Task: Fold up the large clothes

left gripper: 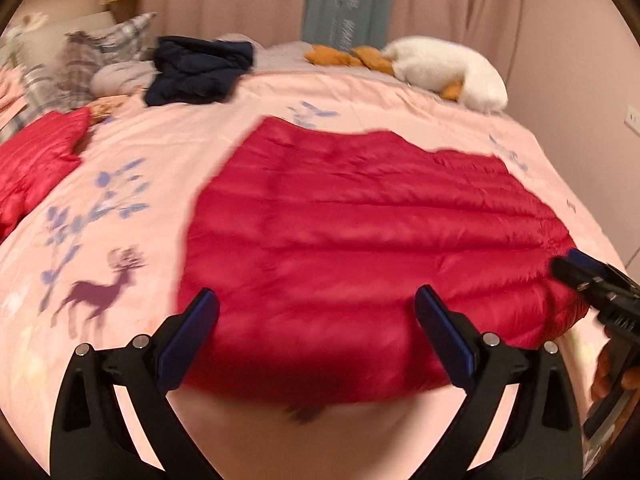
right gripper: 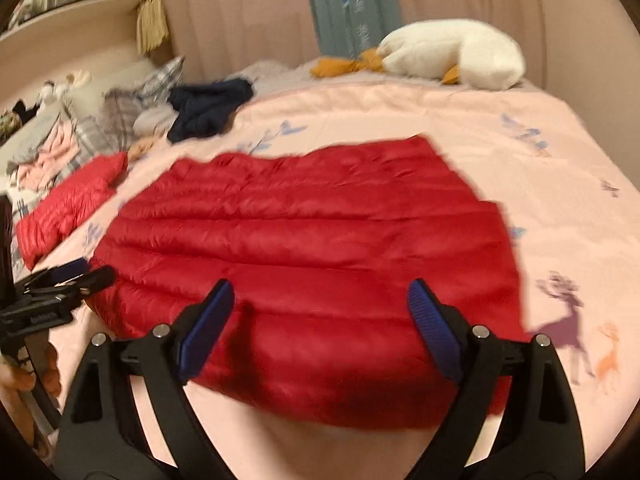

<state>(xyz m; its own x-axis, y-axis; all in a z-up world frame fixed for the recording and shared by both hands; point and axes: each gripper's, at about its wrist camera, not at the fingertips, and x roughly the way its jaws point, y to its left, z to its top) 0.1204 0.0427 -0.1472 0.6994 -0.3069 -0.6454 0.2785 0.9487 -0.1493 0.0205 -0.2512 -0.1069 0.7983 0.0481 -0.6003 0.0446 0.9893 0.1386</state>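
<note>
Red quilted jacket (left gripper: 372, 240) spread flat on the pink bedspread (left gripper: 120, 208), near edge toward us; we hold the left gripper (left gripper: 316, 344) and right gripper (right gripper: 320, 332) above that edge, both with fingers apart and empty, presumably to pinch its 2 corners.

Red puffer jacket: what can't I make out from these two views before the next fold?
- Red puffer jacket: motion blur in both views hides sleeves, zipper, collar.
- Its near hem: covered by the left claw and right claw.
- Second red garment: cut off at the left wrist view's edge.
</note>
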